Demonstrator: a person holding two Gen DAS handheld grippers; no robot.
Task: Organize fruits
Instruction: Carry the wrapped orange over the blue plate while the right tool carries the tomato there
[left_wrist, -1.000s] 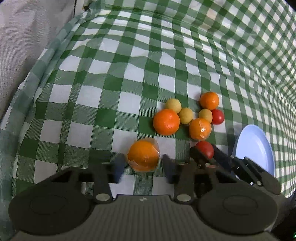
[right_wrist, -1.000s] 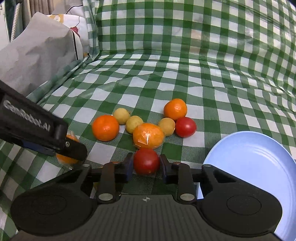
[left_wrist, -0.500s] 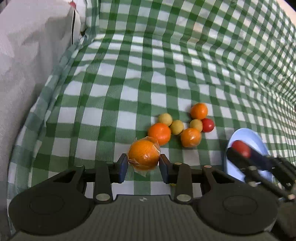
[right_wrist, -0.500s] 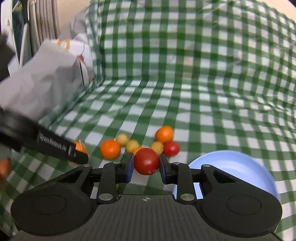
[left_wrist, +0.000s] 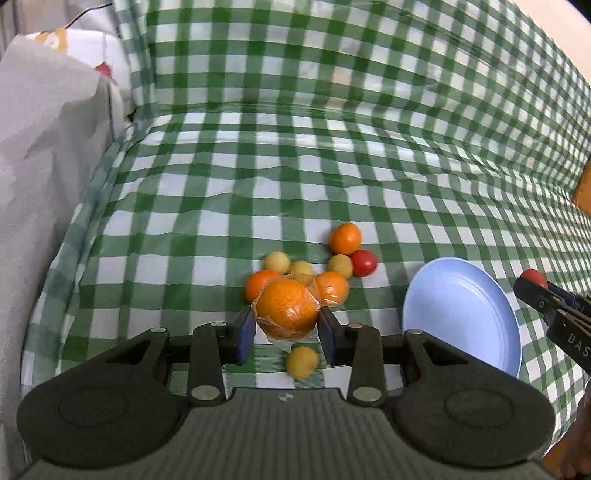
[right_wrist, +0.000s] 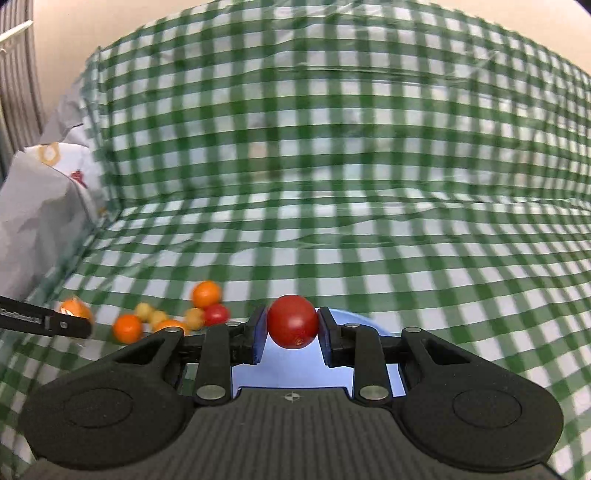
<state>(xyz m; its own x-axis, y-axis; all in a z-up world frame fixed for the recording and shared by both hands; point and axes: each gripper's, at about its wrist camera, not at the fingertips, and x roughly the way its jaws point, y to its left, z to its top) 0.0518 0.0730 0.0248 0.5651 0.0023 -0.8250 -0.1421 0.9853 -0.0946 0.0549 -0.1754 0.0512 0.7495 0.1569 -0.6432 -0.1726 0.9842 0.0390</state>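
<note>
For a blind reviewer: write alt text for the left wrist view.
The left gripper holds a plastic-wrapped orange above a green checked cloth. Behind lies a cluster of oranges, yellow fruits and a red tomato; a blue plate sits at right.

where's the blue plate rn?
The blue plate lies on the checked cloth at lower right of the left wrist view, right of the fruit pile; in the right wrist view it sits under the right gripper.
</note>
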